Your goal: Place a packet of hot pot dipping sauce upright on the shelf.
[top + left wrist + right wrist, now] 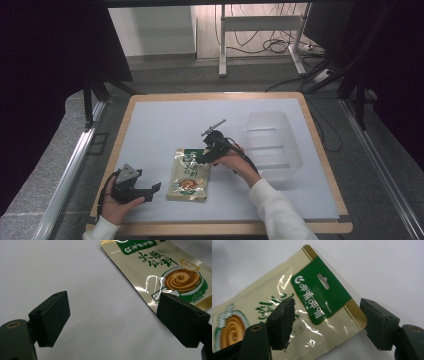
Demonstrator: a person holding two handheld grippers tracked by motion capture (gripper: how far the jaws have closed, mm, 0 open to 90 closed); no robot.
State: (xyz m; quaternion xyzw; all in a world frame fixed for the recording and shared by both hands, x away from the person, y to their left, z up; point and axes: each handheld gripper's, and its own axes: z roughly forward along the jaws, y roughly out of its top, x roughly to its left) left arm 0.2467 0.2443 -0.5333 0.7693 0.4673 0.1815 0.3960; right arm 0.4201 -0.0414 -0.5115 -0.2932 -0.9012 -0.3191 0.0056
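Observation:
A gold and green food packet (189, 175) lies flat on the white table top (160, 125), its green header toward the far side. My right gripper (202, 157) is at the packet's far right corner. In the right gripper view its jaws (327, 322) stand open astride the green header (322, 295): one pad rests over the packet (262, 315), the other stands just off its edge. My left gripper (153, 192) hovers low by the table's near left, open, with bare table between its pads (112, 317) and the packet (172, 272) off to one side.
A clear plastic bin (272, 145) stands on the table to the right of the right hand. The table's wooden rim (220, 229) runs along the near edge. Metal frame rails and cables lie beyond the table.

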